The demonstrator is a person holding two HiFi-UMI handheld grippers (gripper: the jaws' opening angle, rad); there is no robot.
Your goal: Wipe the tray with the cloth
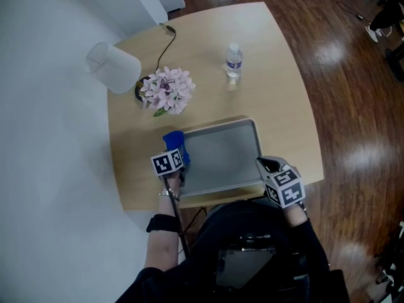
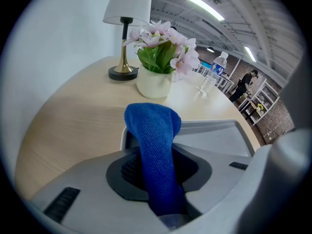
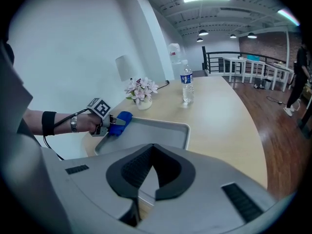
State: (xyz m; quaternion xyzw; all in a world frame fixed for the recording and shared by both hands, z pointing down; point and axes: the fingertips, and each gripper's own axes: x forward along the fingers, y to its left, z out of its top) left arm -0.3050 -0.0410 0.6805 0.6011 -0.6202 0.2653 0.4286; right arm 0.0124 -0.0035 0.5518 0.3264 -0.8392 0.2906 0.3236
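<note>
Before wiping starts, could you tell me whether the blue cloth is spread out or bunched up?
Bunched up: the blue cloth is a folded wad pinched in the left tongs, at the tray corner.

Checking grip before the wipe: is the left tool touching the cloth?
Touching. The left gripper view shows the left tool clamped on the cloth, pads pressing both sides.

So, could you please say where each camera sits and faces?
Head view: on the head, steeply down at the table; shows forearms, left hand-held gripper, right hand-held gripper.
Left gripper view: on that hand-held gripper, facing the flowers and lamp; its jaws clamp the cloth.
Right gripper view: on that hand-held gripper, jaws on the near rim of the tray, facing across the table; left hand shows.
All share: tray, cloth.
</note>
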